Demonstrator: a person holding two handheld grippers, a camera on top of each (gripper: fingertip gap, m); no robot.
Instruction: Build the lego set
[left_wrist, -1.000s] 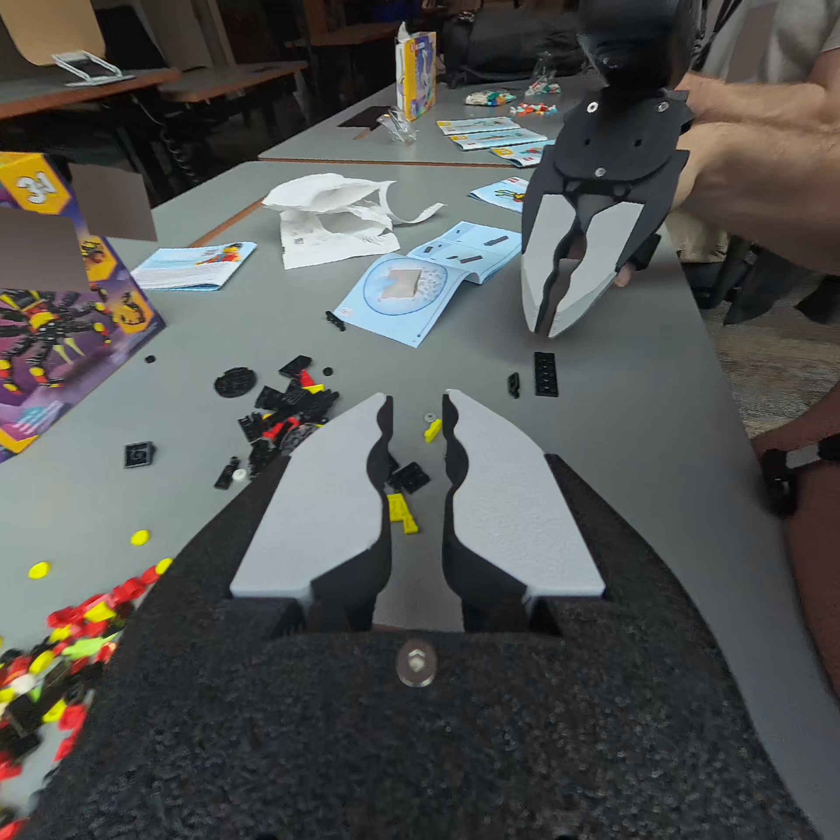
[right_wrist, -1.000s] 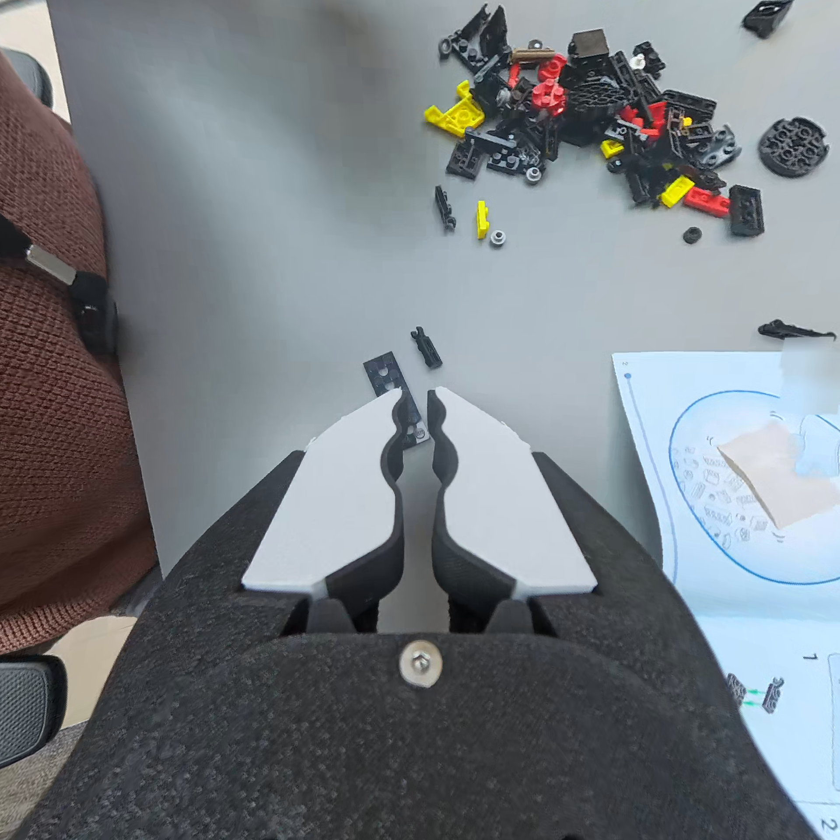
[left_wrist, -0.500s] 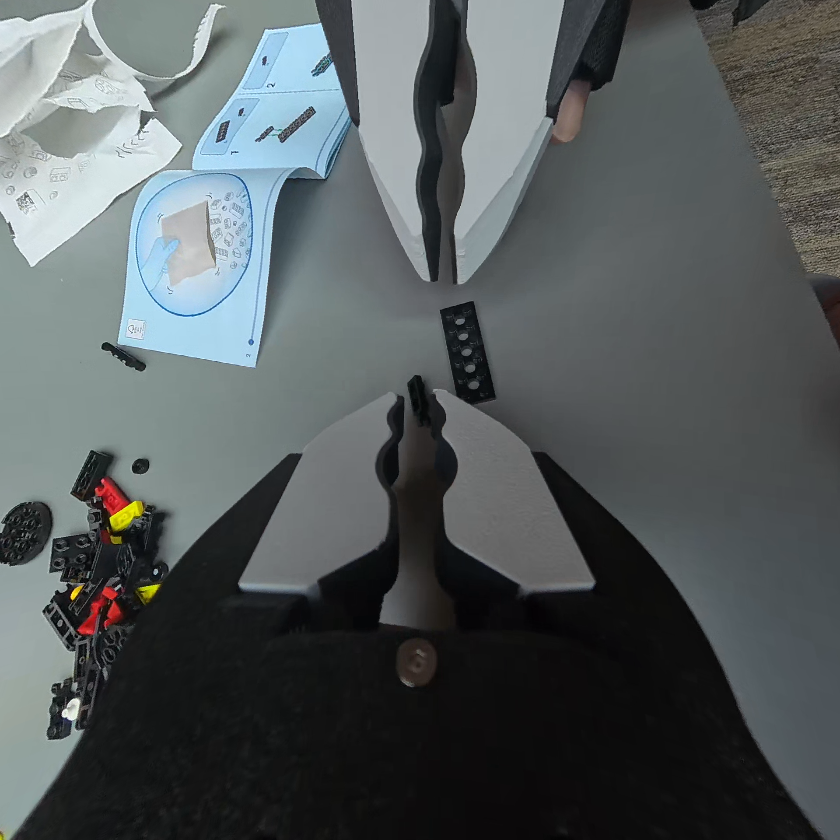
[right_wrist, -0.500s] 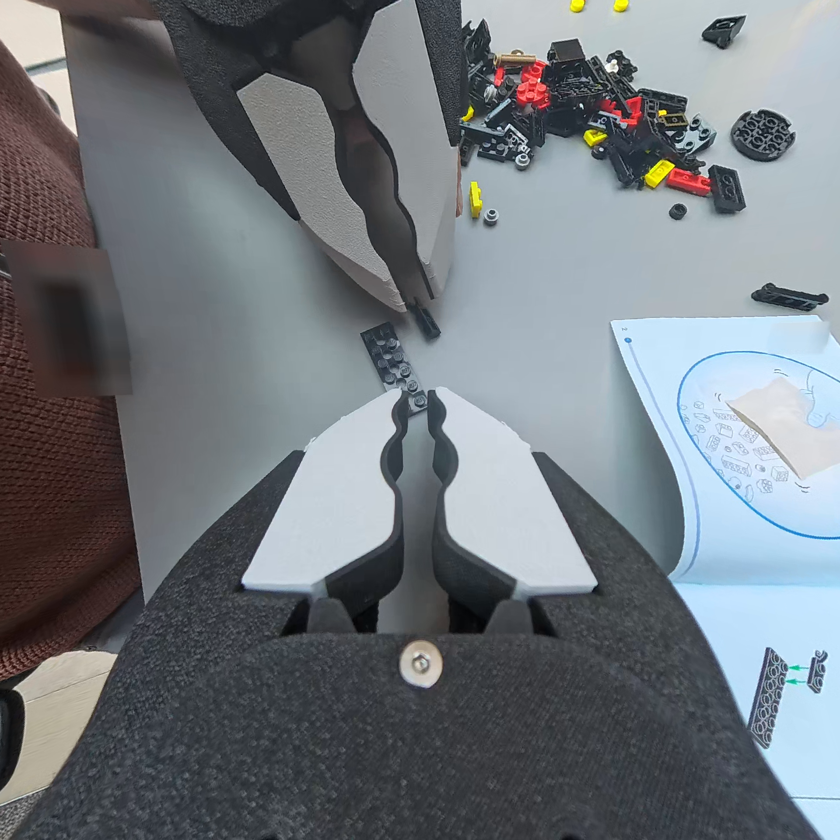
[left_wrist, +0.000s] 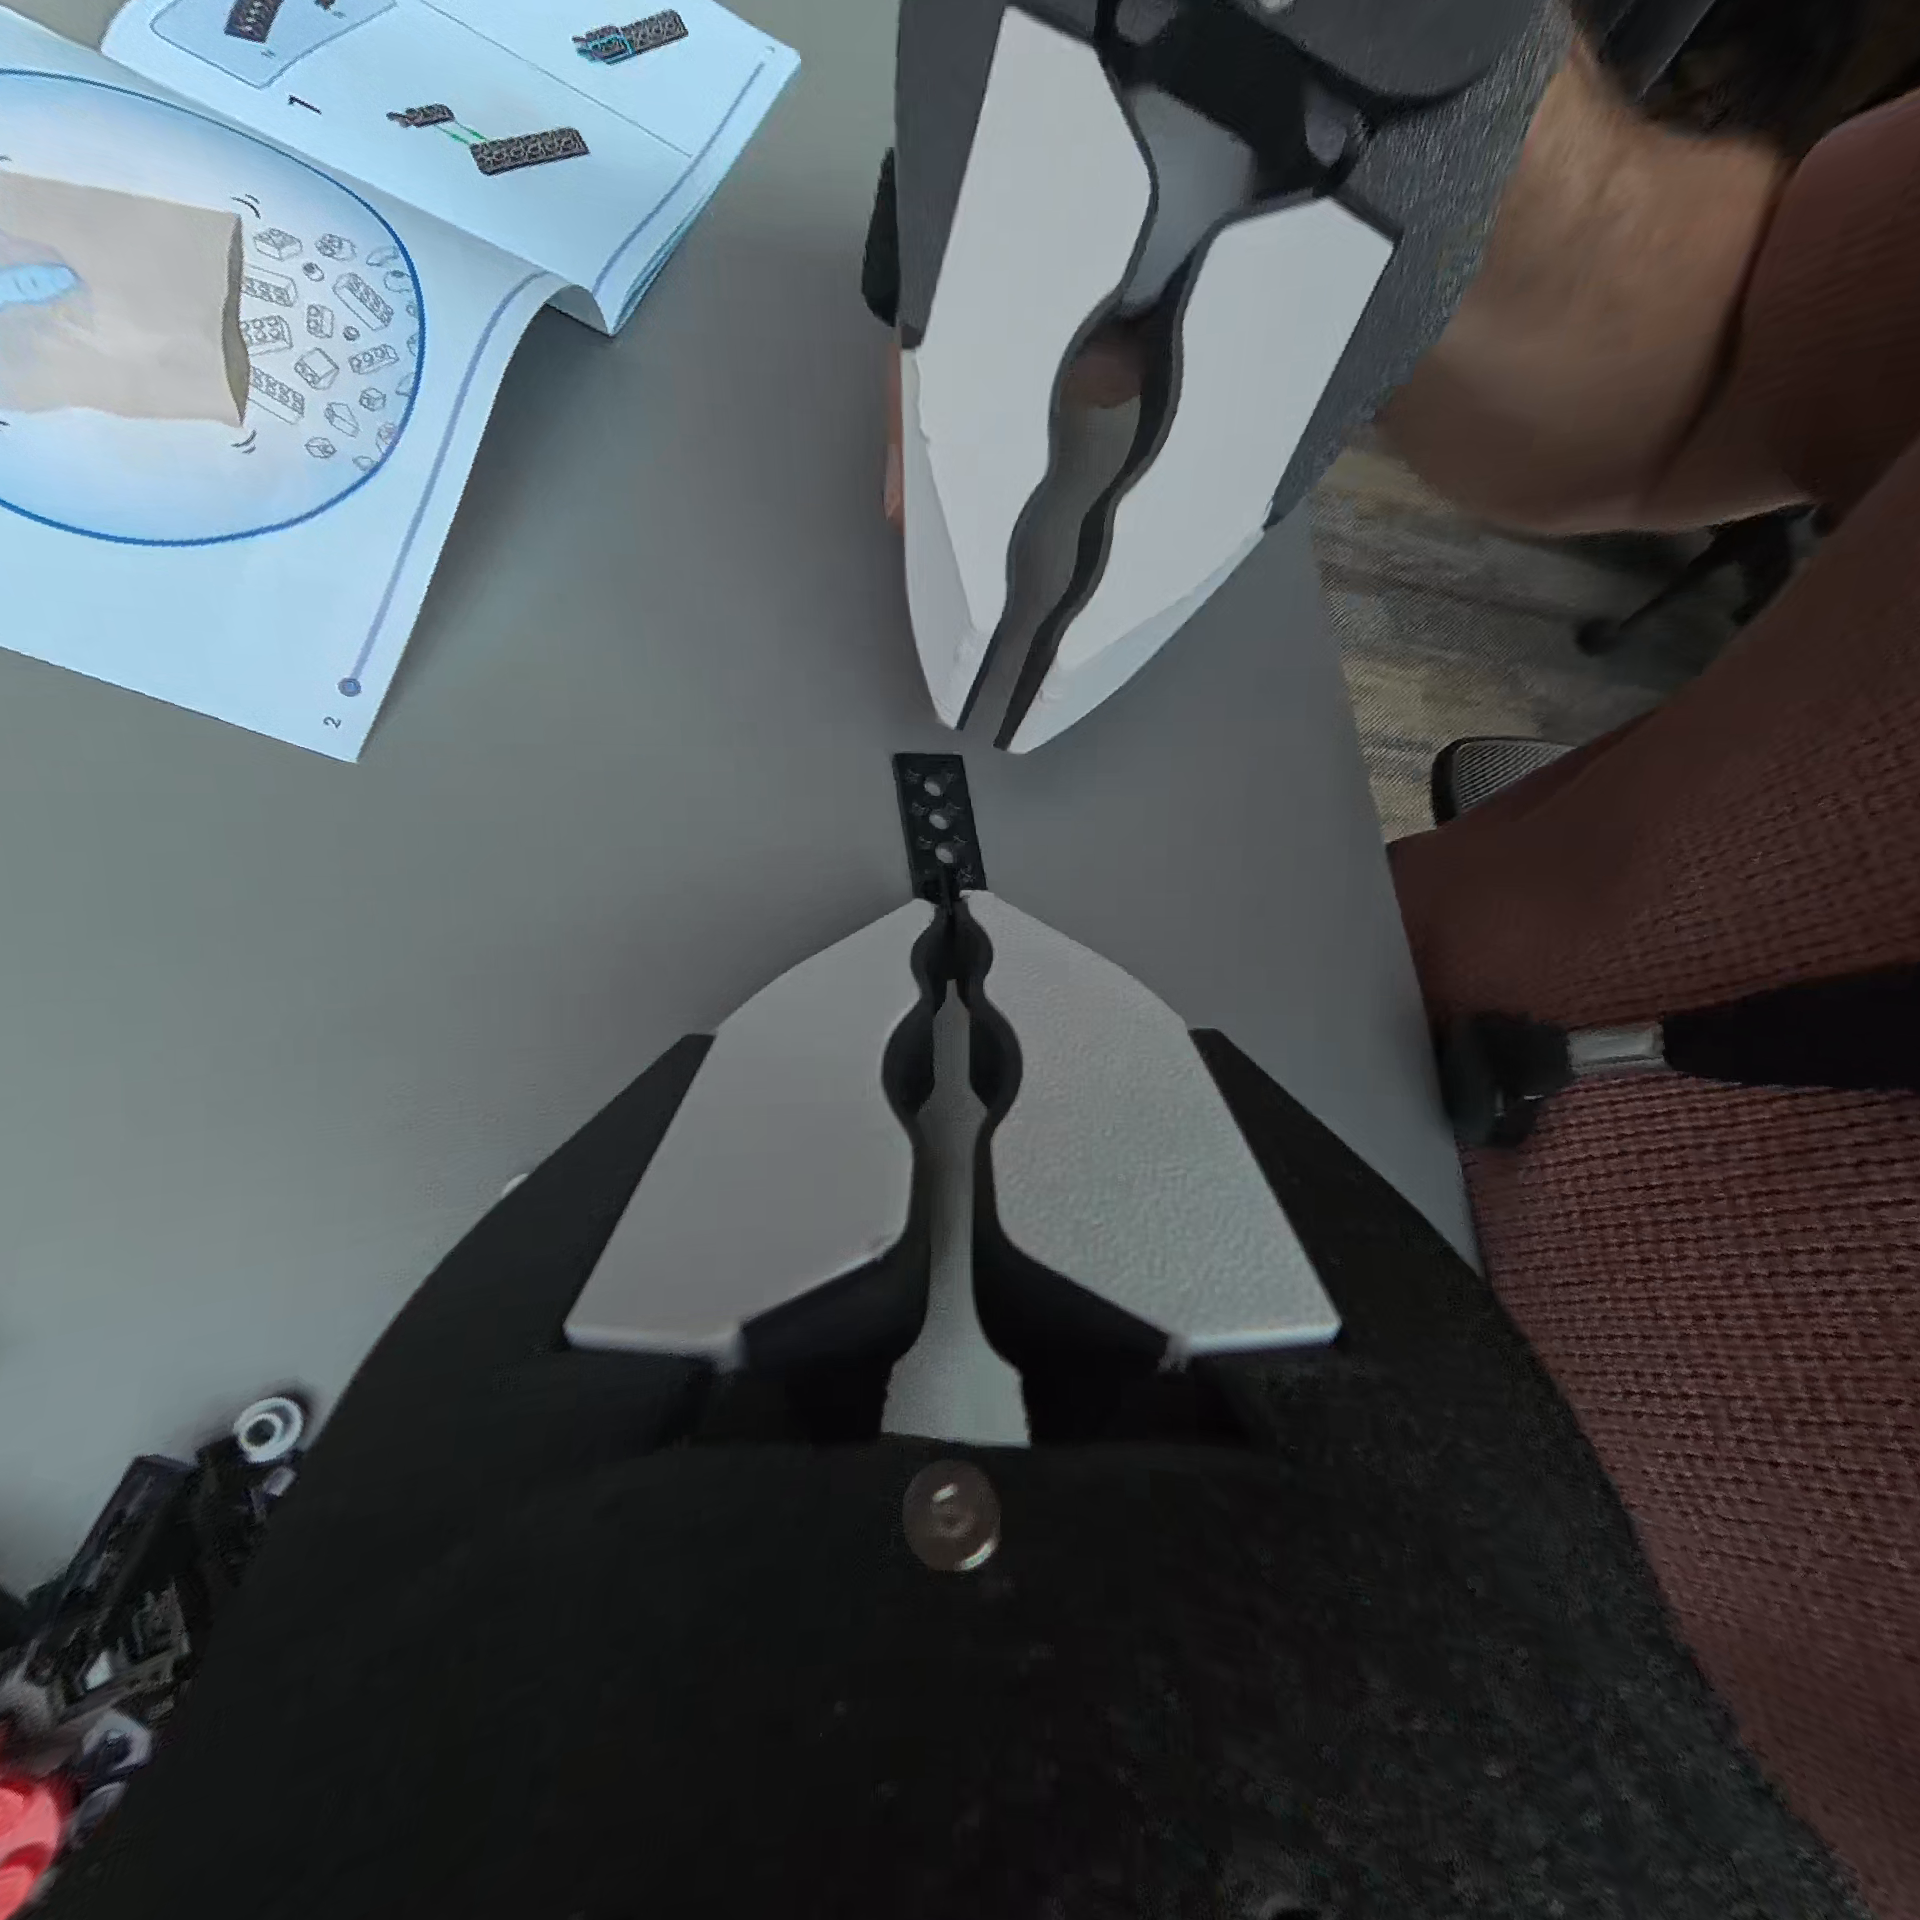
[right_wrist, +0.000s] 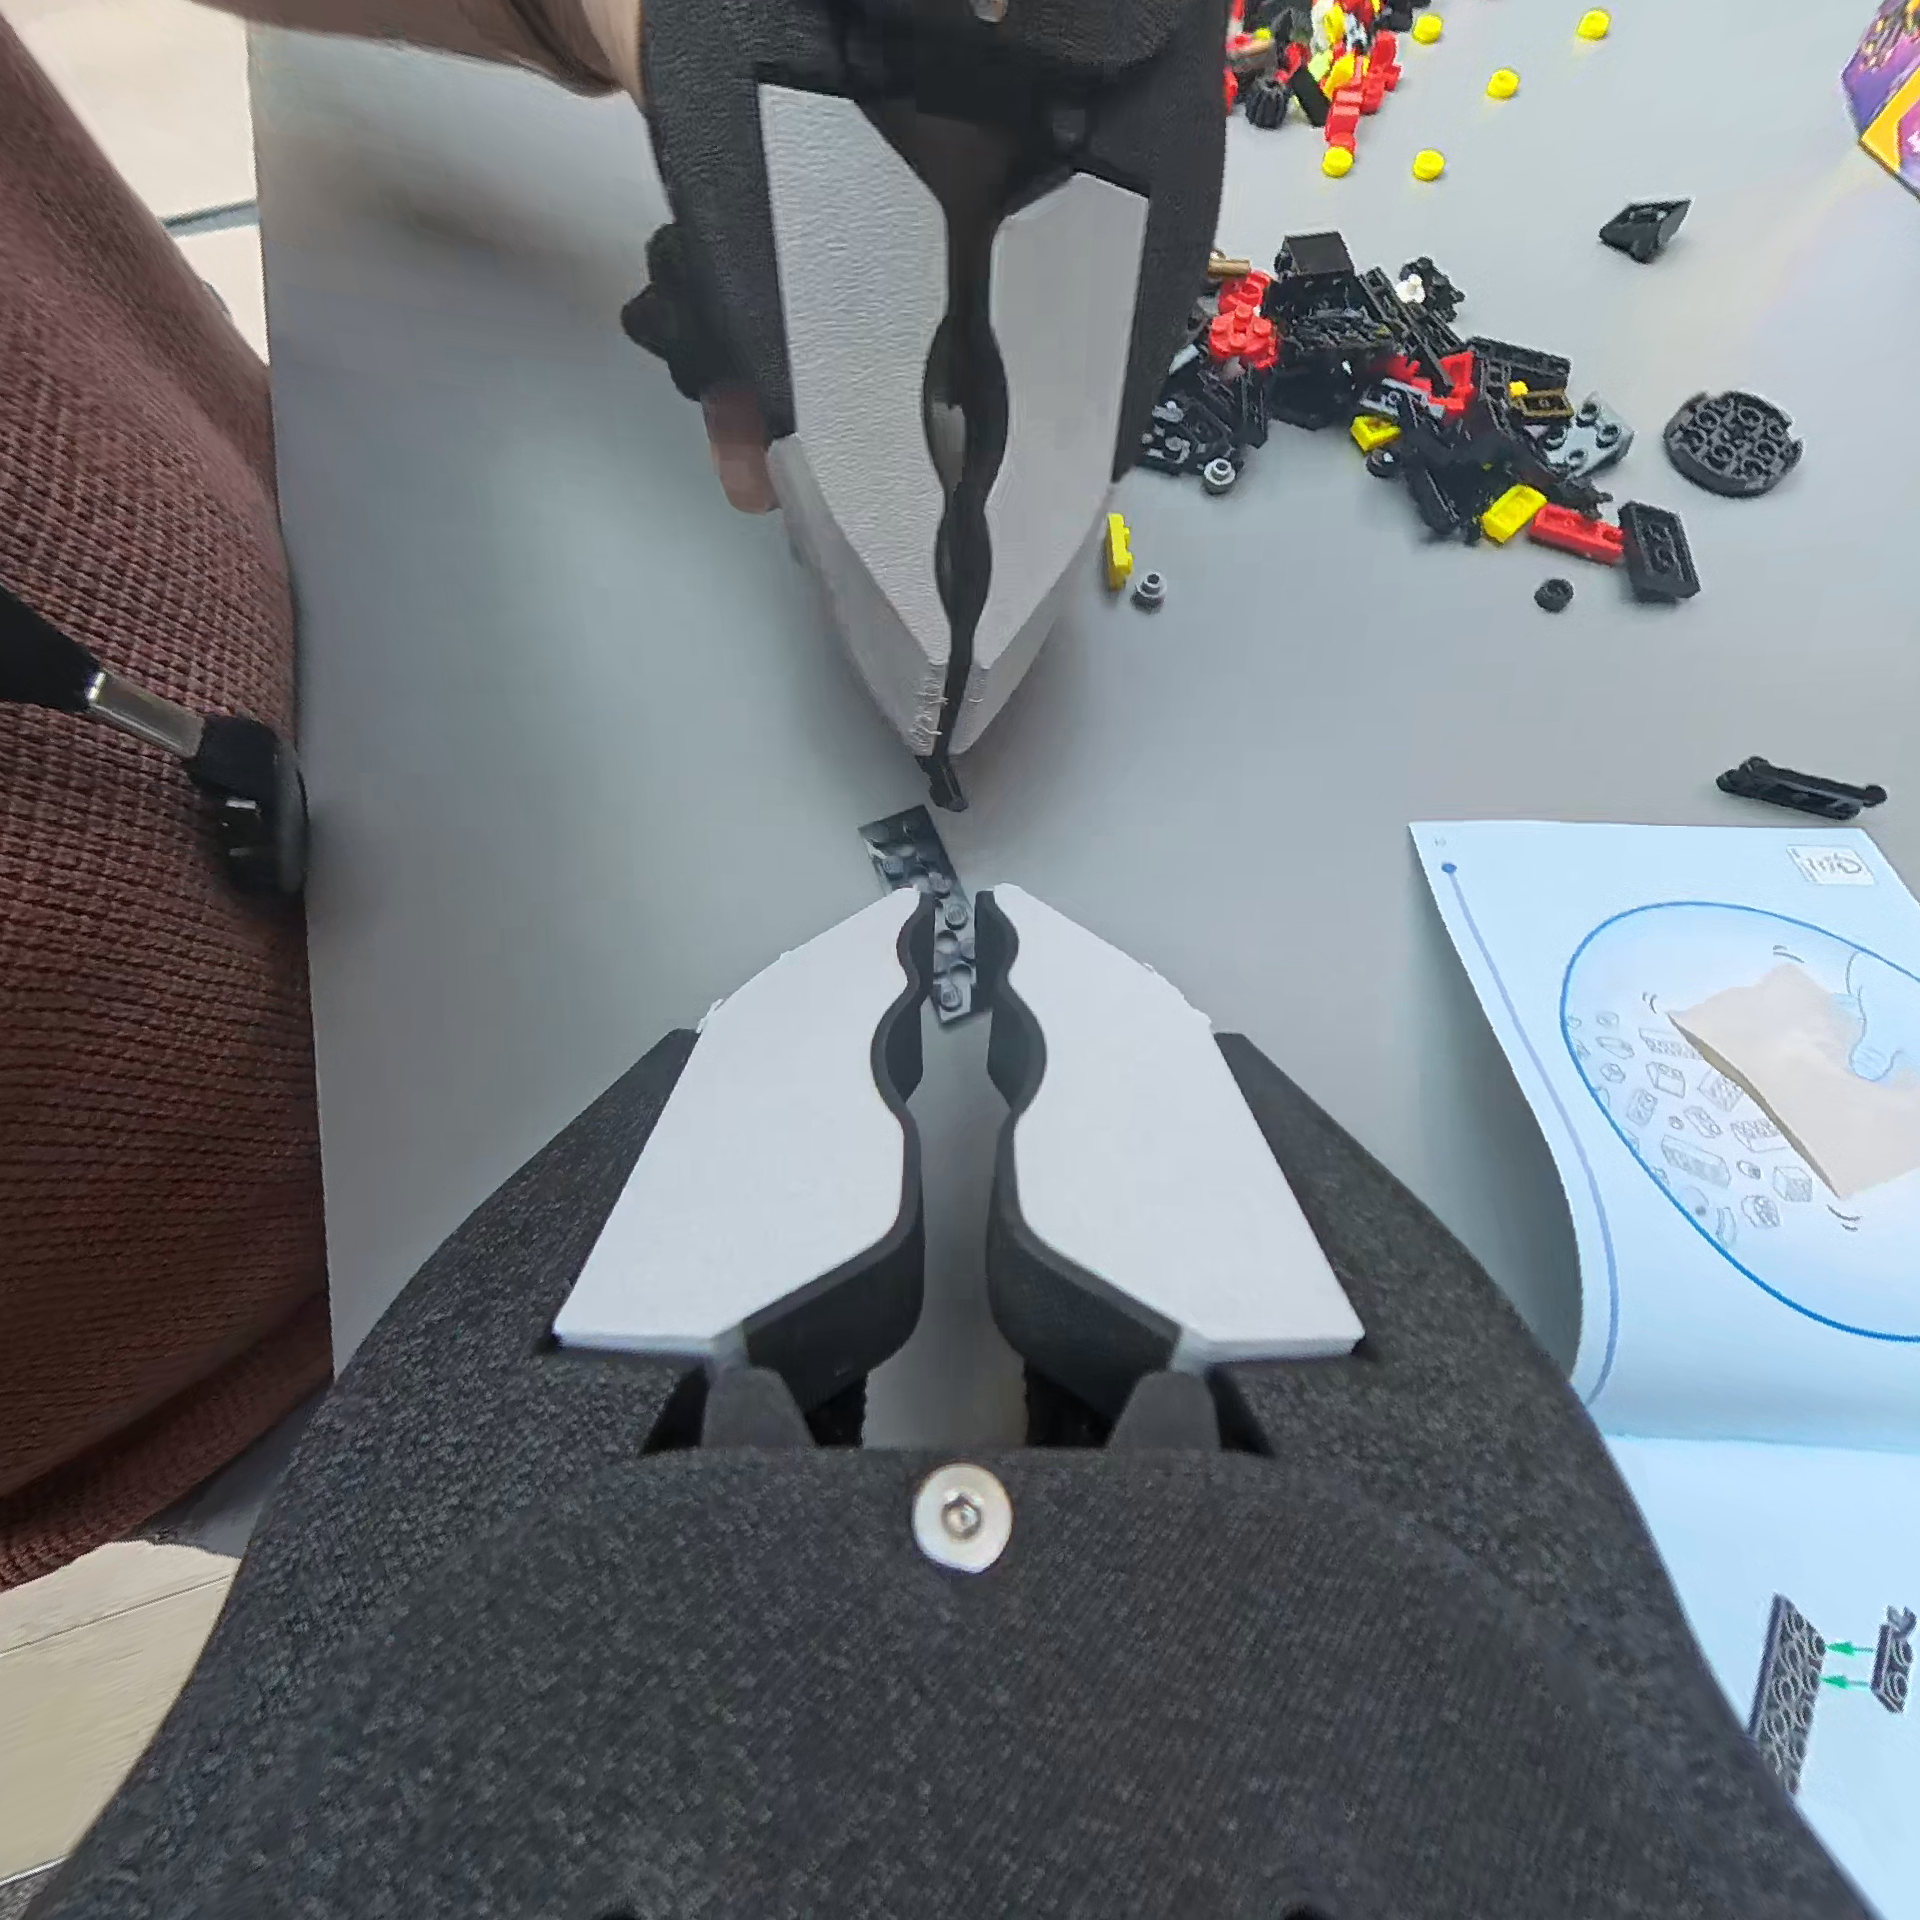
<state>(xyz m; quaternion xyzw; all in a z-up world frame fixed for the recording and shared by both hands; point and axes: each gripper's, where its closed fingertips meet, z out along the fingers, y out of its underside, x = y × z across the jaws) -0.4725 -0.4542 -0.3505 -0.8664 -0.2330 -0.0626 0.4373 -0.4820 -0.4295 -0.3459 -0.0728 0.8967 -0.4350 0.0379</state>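
Left gripper (right_wrist: 943, 743) is pinching a small black clip piece (right_wrist: 943, 784) just above the black plate (left_wrist: 938, 823) lying flat on the grey table (left_wrist: 520, 935); right gripper (right_wrist: 951, 906), narrowly parted, is straddling the plate's end—steady it, then press squarely.

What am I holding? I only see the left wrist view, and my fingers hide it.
Observer: The right wrist view shows a small black piece poking out of the left gripper's shut fingers.
Operator: Where does the flat plate's far end go?
Observer: The black plate runs in between the right gripper's open fingers.
Operator: Any round pieces around?
Observer: Yes, a round black plate lies beside the brick pile.
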